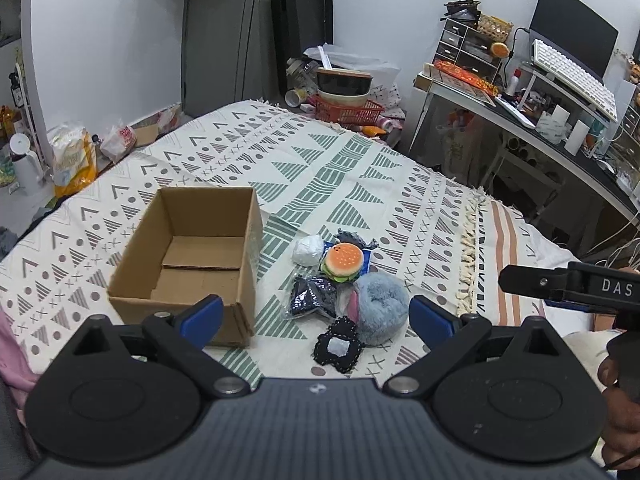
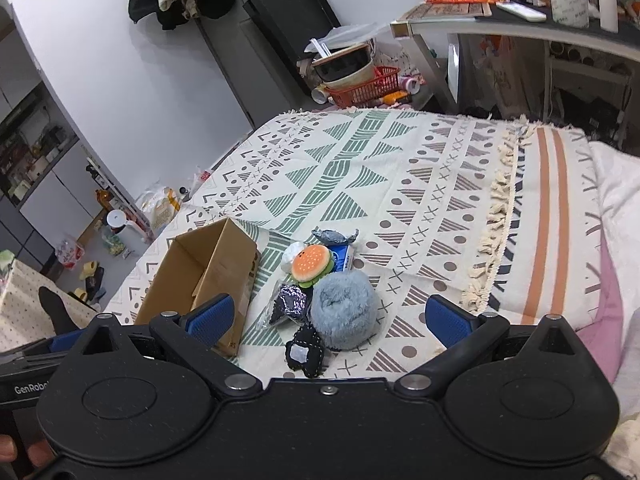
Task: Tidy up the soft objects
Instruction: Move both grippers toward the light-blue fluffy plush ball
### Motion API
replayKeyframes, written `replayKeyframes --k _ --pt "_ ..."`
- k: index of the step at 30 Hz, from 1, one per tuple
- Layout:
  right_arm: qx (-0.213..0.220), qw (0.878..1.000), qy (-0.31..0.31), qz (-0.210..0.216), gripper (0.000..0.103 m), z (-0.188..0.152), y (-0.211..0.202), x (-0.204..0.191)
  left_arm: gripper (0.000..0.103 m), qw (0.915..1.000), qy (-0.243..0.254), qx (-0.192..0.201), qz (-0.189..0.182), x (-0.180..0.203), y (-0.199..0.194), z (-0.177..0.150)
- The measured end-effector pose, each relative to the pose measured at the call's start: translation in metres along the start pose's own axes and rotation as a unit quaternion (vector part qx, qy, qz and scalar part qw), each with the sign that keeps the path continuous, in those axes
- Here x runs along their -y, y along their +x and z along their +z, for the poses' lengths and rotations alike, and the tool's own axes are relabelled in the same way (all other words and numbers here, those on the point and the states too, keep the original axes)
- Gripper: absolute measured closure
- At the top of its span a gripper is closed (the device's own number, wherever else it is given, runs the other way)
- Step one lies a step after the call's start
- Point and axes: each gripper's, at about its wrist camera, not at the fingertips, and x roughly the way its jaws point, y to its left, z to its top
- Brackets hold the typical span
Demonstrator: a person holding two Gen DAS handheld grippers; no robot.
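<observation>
brown cardboard box sits empty, just left of a pile of soft toys. both grippers, left gripper and right gripper, hover with jaws wide apart, the pile straight ahead between each pair of fingers.

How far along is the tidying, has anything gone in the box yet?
Nothing done: the box is empty. Nothing in hand: left gripper and right gripper are open. Left: burger toy, blue plush and the rest of the pile beside the box.
</observation>
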Motion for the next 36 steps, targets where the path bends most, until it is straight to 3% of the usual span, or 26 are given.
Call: replayKeyframes --k 5,7,10,15,25,31,36 --pt "-0.016 1.0 0.012 -0.005 0.008 0.001 0.024 0.009 0.008 0.9999 -0.009 -0.006 -0.009 0.002 0.023 0.002" --pt "-0.028 0.999 0.022 -0.004 0.02 0.0 0.035 0.014 0.012 0.9996 -0.018 -0.013 -0.015 0.002 0.034 0.003" --pt "-0.041 0.998 0.04 -0.008 0.027 -0.001 0.051 0.021 0.019 0.9992 -0.028 -0.019 -0.02 0.001 0.048 0.005" --pt "-0.055 0.996 0.07 -0.001 0.028 -0.001 0.074 0.033 0.032 0.998 -0.042 -0.038 -0.027 0.0 0.074 0.008" --pt "-0.101 0.988 0.112 0.014 0.061 0.001 0.121 0.043 0.051 0.9893 -0.088 -0.101 -0.058 0.0 0.134 0.012" --pt "-0.119 0.982 0.146 0.028 0.07 0.0 0.141 0.052 0.057 0.984 -0.101 -0.13 -0.067 0.005 0.166 0.011" --pt "-0.126 0.978 0.165 0.031 0.07 -0.002 0.155 0.061 0.062 0.9779 -0.116 -0.16 -0.069 0.008 0.192 0.009"
